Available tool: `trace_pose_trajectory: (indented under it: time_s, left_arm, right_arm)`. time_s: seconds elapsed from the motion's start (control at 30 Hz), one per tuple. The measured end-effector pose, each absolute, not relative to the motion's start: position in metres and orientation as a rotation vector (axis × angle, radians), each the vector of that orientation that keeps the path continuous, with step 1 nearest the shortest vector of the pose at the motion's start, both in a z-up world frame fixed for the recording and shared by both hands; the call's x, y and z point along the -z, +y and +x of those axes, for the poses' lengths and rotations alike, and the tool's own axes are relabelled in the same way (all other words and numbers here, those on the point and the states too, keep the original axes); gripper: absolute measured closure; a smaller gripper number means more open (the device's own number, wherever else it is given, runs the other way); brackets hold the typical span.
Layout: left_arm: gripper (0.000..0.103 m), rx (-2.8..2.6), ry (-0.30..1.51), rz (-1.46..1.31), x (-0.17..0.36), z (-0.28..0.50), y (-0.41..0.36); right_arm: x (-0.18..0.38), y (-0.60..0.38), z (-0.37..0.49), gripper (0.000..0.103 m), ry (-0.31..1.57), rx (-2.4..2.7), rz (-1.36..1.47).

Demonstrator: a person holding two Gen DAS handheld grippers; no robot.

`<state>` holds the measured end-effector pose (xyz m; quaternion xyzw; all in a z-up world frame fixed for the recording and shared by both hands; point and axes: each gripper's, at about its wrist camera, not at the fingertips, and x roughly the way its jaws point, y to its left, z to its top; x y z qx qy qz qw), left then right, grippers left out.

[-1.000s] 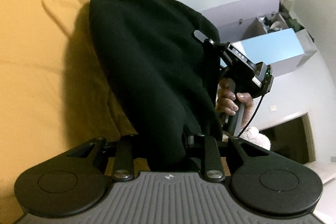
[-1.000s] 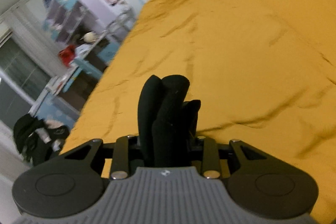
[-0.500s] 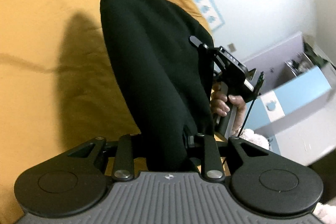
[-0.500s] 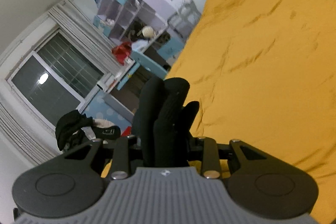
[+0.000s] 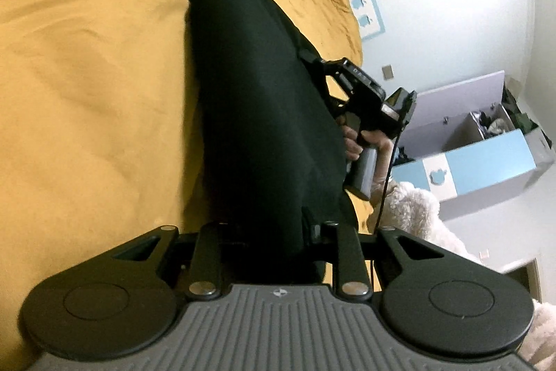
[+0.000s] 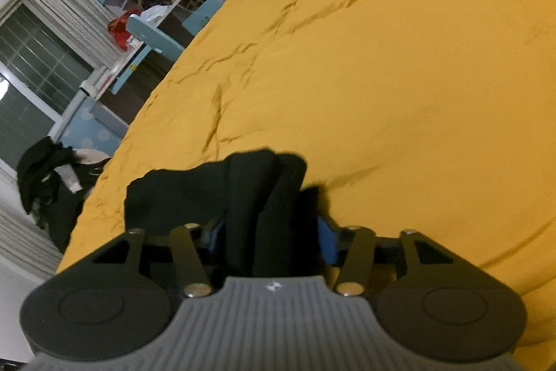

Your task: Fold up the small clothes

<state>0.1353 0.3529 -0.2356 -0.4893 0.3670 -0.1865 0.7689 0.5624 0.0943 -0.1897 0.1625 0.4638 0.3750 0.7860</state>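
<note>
Left gripper [image 5: 274, 232] clamped narrow on black garment [image 5: 257, 86], stretched over yellow bedspread [image 5: 87, 75]. Right gripper [image 6: 269, 232] jaws just opening, bunched cloth between, pads apparently off it. Bed edge on its left, open bedspread ahead and right. No legible writing.

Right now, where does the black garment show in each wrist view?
Left wrist: black garment fills the centre, running from the left gripper toward the upper middle.
Right wrist: a bunched end sits low centre, between the just-opening jaws of the right gripper.
Shared landmark: the yellow bedspread.
</note>
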Motion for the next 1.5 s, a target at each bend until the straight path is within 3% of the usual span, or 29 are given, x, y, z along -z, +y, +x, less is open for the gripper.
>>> trace_pose_trajectory:
  time_s: [0.27, 0.47, 0.6, 0.73, 0.87, 1.0, 1.13, 1.27, 1.37, 1.5]
  left_arm:
    - [0.074, 0.234, 0.782, -0.981, 0.193, 0.101, 0.356]
    - [0.074, 0.166, 0.596, -1.006, 0.157, 0.08, 0.353]
    - [0.073, 0.267, 0.593, -1.001, 0.153, 0.102, 0.325]
    - [0.073, 0.265, 0.674, -0.952, 0.171, 0.124, 0.308]
    - [0.074, 0.178, 0.752, -0.889, 0.204, 0.109, 0.308]
    - [0.077, 0.187, 0.742, -0.876, 0.213, 0.102, 0.308]
    - [0.077, 0.201, 0.745, -0.86, 0.211, 0.101, 0.309]
    - [0.077, 0.214, 0.754, -0.858, 0.203, 0.103, 0.303]
    - [0.077, 0.221, 0.742, -0.86, 0.203, 0.102, 0.303]
    - [0.077, 0.223, 0.722, -0.887, 0.209, 0.103, 0.305]
  right_arm:
    - [0.143, 0.0, 0.509, 0.044, 1.013, -0.839, 0.365]
    - [0.124, -0.062, 0.414, 0.043, 0.943, -0.833, 0.292]
    - [0.113, -0.063, 0.361, 0.044, 0.813, -0.926, 0.311]
    - [0.125, -0.054, 0.345, 0.044, 0.839, -0.927, 0.327]
    - [0.154, -0.058, 0.346, 0.044, 0.929, -0.858, 0.33]
    - [0.167, -0.064, 0.338, 0.045, 0.899, -0.88, 0.276]
    - [0.152, -0.06, 0.339, 0.043, 0.871, -0.853, 0.31]
    - [0.12, -0.04, 0.357, 0.028, 0.68, -0.9, 0.28]
    - [0.112, -0.006, 0.394, 0.028, 0.643, -0.931, 0.27]
    - [0.125, 0.043, 0.447, 0.032, 0.727, -0.925, 0.29]
